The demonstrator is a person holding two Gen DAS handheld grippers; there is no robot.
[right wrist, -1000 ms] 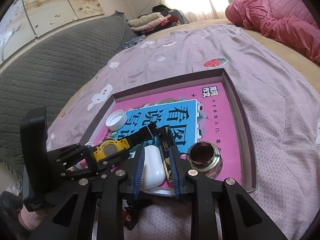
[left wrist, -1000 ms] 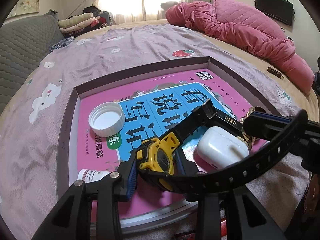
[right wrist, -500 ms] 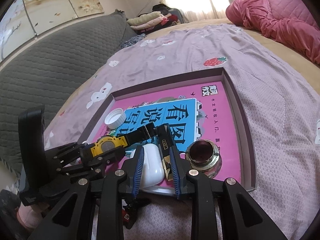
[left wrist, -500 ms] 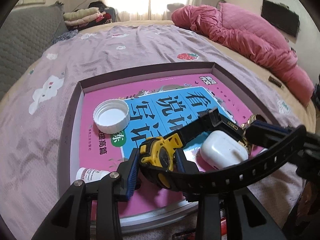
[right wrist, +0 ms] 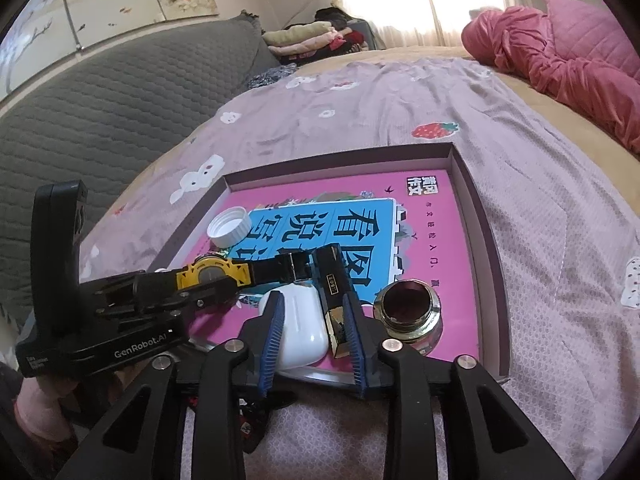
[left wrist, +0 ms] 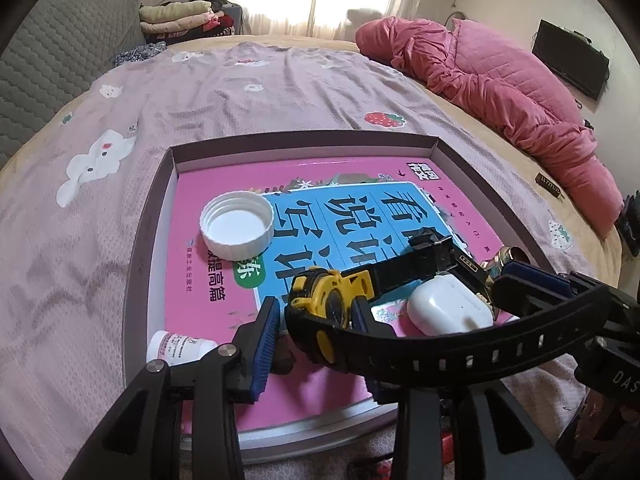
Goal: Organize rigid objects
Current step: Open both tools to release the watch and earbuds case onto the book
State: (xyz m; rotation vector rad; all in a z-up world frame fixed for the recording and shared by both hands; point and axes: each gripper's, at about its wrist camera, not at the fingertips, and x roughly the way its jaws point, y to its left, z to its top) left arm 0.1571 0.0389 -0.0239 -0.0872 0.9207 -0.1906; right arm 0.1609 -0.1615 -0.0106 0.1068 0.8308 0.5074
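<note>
Bed (left wrist: pixel 248 92): covered by a mauve sheet printed with white animals and a strawberry; it carries the tray.
Pink quilt (left wrist: pixel 500 80): bunched along the bed's far right side.
Grey padded headboard (right wrist: pixel 100 96): runs along the bed's left side, with folded clothes (left wrist: pixel 176 16) stacked at its far end.
Tray (left wrist: pixel 148 216): a shallow, dark-rimmed box lid lying flat on the sheet, holding all the small items.
Book (right wrist: pixel 432 236): pink cover with a blue panel of large black characters, lying flat and filling the tray floor.
Left tool (left wrist: pixel 312 322): its jaws are opening; the watch case sits between the blue pads, the right pad touching it and the left pad standing clear.
Right tool (right wrist: pixel 314 330): its jaws are opening, with the earbud case and the black-and-gold box between the pads; whether either pad presses them I cannot tell.
Watch (left wrist: pixel 332 304): yellow-and-black case tilted on its edge over the book near the tray's front, one strap reaching back to its buckle over the blue panel, the other sweeping right across the left wrist view.
Earbud case (right wrist: pixel 300 326): white, lying on the book just beside the watch.
Black-and-gold box (right wrist: pixel 334 300): narrow, lying touching the earbud case's right side.
White cap (left wrist: pixel 237 226): open side up on the book, toward the tray's left.
Brass ring fitting (right wrist: pixel 408 310): standing on the book, right of the right tool.
Small white bottle (left wrist: pixel 176 346): on its side in the tray's near left corner.
</note>
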